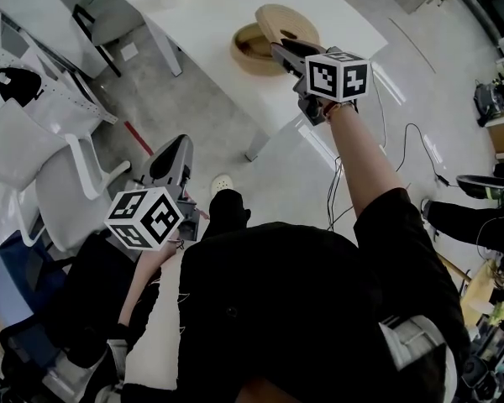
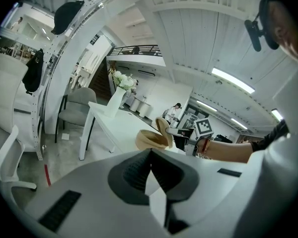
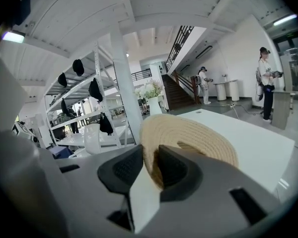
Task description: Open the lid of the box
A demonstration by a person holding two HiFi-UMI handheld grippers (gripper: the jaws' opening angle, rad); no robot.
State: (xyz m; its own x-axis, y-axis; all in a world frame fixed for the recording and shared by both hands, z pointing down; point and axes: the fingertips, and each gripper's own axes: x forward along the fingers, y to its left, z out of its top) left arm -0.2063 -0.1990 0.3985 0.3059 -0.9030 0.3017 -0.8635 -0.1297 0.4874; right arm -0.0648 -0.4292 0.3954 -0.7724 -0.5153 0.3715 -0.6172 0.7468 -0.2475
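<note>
A round woven box [image 1: 249,51] stands near the front edge of the white table [image 1: 203,5]. Its woven lid [image 1: 286,23] is tilted up on edge above the box's right side. My right gripper [image 1: 280,49] is shut on the lid's rim; in the right gripper view the lid [image 3: 191,133] sits pinched between the pads, my right gripper [image 3: 150,163] filling the foreground. My left gripper [image 1: 174,147] hangs low beside the table, away from the box, shut with nothing in it. From the left gripper view [image 2: 150,156] the box [image 2: 150,141] and raised lid [image 2: 163,127] show across the table.
White chairs [image 1: 42,154] stand at the left. Cables [image 1: 407,141] trail over the floor right of the table. A vase of flowers [image 2: 120,89] stands at the table's far end, a grey chair [image 2: 75,109] beyond it. People [image 3: 265,83] stand far off.
</note>
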